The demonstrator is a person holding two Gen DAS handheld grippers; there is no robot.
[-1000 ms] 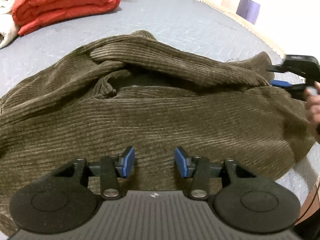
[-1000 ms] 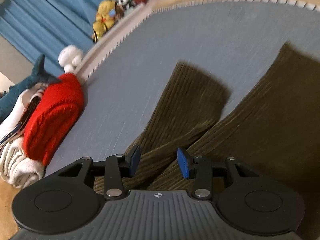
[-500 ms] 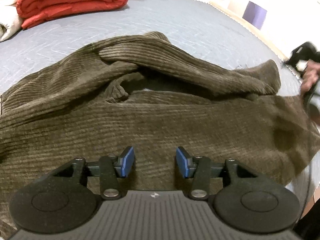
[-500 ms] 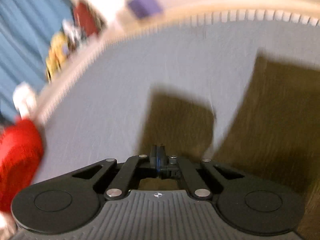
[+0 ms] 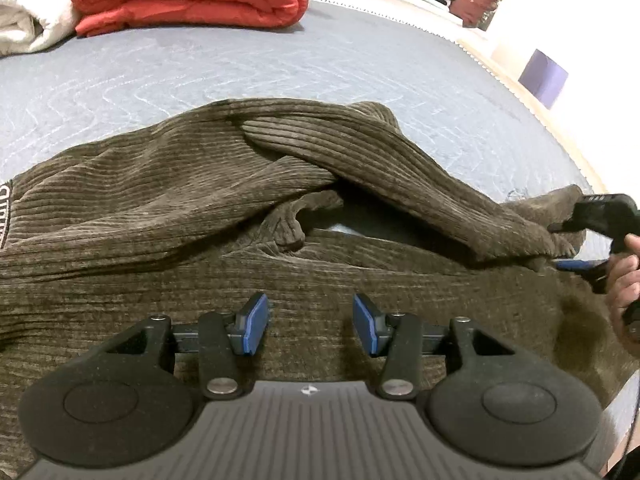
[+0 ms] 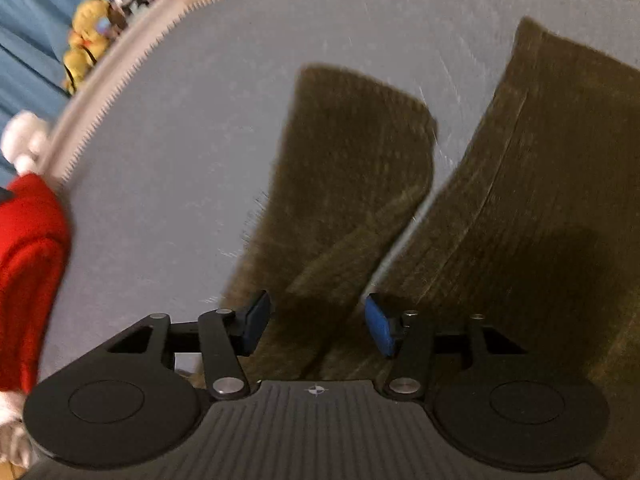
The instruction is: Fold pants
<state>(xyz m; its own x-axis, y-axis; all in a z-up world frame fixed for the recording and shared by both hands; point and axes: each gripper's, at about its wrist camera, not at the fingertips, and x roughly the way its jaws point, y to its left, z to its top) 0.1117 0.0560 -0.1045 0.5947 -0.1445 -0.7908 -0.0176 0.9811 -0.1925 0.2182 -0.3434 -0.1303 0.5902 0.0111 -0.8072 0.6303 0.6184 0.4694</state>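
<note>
We have the brown corduroy pants point(image 5: 168, 208) spread on the grey bed point(image 5: 200, 68), one leg crossed over the other, so folding is barely begun. The left hand-held gripper point(image 5: 306, 324) hovers released above the pants; the right hand-held gripper point(image 6: 316, 326) is opening at the cuffs, gripping nothing. The waistband lettering is unreadable.

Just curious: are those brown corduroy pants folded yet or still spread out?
Not folded: the brown corduroy pants lie rumpled, both legs separate on the grey bed.
</note>
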